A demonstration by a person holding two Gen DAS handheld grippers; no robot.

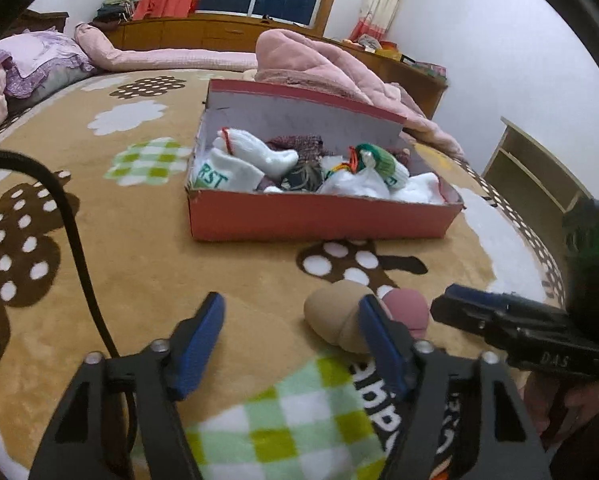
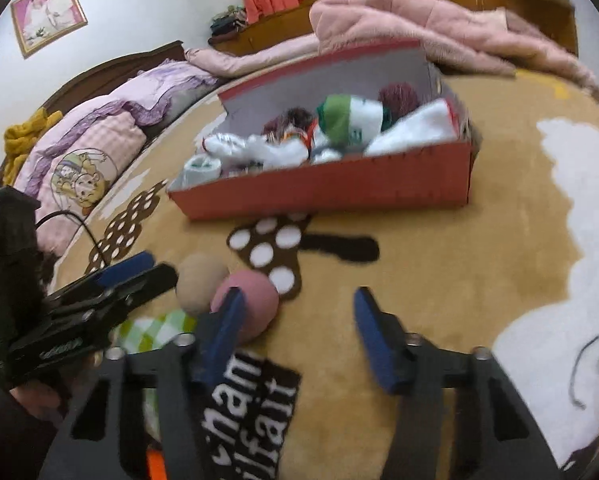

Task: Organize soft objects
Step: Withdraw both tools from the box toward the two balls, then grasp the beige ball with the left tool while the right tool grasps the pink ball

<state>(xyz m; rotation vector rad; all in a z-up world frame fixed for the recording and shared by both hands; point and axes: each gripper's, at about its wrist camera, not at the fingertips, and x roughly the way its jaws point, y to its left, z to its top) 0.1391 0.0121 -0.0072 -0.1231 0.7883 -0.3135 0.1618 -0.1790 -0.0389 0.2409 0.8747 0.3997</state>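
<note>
A: We have both claws low over the tan plush bed blanket with flower patches (image 1: 147, 280), angled down toward the two rolled items lying side by side: the beige rolled sock ball (image 1: 333, 316) and the dusty-pink rolled sock ball (image 1: 409, 310).

B: Are they gripped?

A: No. Our left claw (image 1: 291, 344) stands apart with nothing pressed between its blue pads; its right pad sits just in front of the beige ball, which lies beyond the tips rather than between them. Our right claw (image 2: 297, 332) is also apart and empty, and its left pad overlaps the pink ball (image 2: 251, 300) in that view. Whether it actually touches the ball we cannot tell, as the frame is smeared.

B: And the destination?

A: The red cardboard shoebox with its lid propped up behind (image 1: 319, 220) rests farther up the bed, already filled with white gloves and socks and dark knit pieces. We judge the two balls are the leftovers, set near us so each claw can take one.

B: Why come in side by side?

A: Probably so each claw straddles its own ball without knocking the neighbour; they touch, so one nudge could roll both.
</note>
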